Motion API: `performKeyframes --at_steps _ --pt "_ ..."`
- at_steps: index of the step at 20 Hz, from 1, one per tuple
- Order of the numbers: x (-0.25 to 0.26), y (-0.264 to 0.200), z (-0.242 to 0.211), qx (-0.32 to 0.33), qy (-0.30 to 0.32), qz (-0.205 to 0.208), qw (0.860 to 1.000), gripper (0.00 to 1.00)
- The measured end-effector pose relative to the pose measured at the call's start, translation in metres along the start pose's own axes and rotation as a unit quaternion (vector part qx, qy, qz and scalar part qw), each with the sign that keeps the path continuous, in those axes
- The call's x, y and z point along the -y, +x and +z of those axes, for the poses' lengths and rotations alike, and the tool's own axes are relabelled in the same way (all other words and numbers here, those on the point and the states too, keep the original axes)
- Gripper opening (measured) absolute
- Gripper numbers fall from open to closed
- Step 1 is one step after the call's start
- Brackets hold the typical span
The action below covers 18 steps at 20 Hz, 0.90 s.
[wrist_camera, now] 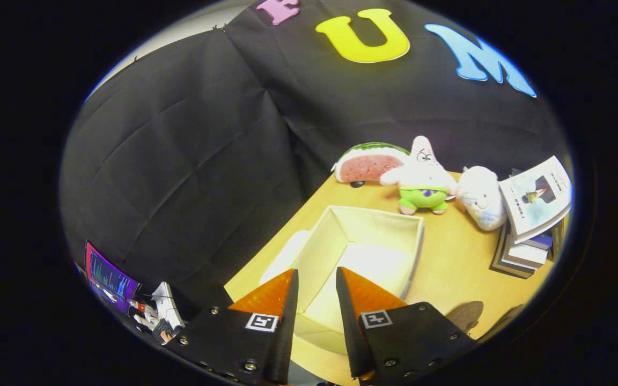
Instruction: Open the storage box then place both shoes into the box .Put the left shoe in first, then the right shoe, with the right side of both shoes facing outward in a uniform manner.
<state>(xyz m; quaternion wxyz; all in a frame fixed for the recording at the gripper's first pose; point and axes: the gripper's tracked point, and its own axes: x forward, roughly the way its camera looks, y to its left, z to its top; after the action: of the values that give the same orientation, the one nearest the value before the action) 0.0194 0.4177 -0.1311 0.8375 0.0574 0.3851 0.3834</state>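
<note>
Honestly not much to read here. The magazine [537, 195] lying on top of the book stack [521, 254], just right of the white plush [482, 197], has a line of print down its cover edge plus a small picture, but it's way too tiny to make out. Each gripper finger carries a small square black-and-white marker tag [262, 321], a coded pattern rather than letters. Nothing else legible anywhere near that stack.
</note>
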Motion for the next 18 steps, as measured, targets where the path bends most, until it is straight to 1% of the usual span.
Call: performKeyframes --at_steps 6,10,13,16,18 --pt "0.067 -0.035 -0.032 -0.001 0.025 -0.046 0.999 0.42" --pt "0.109 -0.059 -0.058 -0.008 0.031 -0.082 0.996 0.42" --pt "0.137 -0.071 -0.076 -0.011 0.047 -0.108 0.993 0.42" --pt "0.168 -0.082 -0.103 -0.023 0.06 -0.14 0.988 0.42" --pt "0.186 -0.086 -0.13 -0.04 0.073 -0.16 0.984 0.42"
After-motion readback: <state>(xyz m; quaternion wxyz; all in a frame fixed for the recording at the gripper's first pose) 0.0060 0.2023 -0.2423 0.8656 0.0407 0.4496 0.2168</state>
